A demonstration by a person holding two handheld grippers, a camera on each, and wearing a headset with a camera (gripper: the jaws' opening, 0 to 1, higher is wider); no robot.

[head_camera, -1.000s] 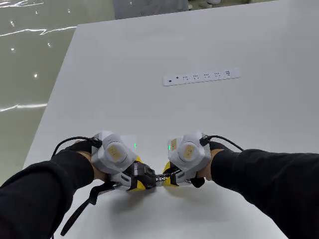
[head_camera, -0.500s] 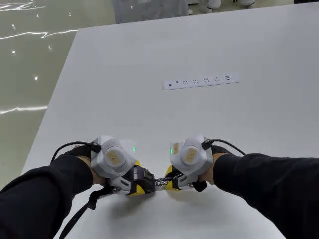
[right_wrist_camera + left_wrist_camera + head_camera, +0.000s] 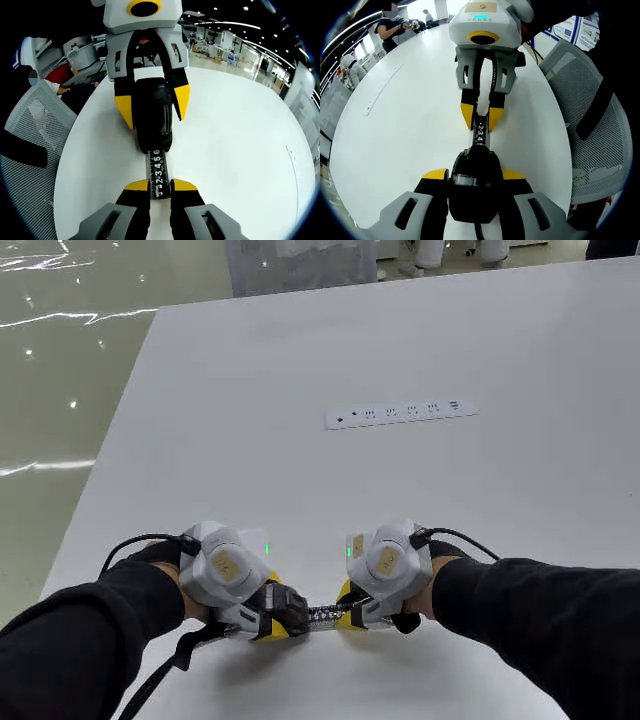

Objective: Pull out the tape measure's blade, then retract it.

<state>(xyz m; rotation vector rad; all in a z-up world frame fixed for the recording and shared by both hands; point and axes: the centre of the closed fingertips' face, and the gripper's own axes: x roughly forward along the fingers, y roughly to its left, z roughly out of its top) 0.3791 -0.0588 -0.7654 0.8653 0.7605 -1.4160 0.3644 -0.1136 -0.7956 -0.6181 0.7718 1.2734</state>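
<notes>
The black tape measure case [image 3: 474, 175] sits between the yellow-tipped fingers of my left gripper [image 3: 475, 174], which is shut on it; in the head view the case [image 3: 285, 608] is low on the white table, left of centre. A short stretch of numbered blade [image 3: 157, 172] runs out of the case [image 3: 154, 112] to my right gripper [image 3: 160, 187], which is shut on the blade's end. In the head view the blade [image 3: 325, 615] bridges the small gap between the left gripper [image 3: 272, 618] and the right gripper [image 3: 347, 616]. The two grippers face each other.
A white power strip [image 3: 401, 413] lies farther back on the table [image 3: 300, 370]. A black strap [image 3: 160, 680] hangs off the near table edge at the left. A mesh office chair [image 3: 590, 130] stands beside the table. The shiny floor [image 3: 60, 360] is at the left.
The gap between the two grippers has widened a little and more blade shows between them. The head camera has tilted, shifting the whole scene slightly.
</notes>
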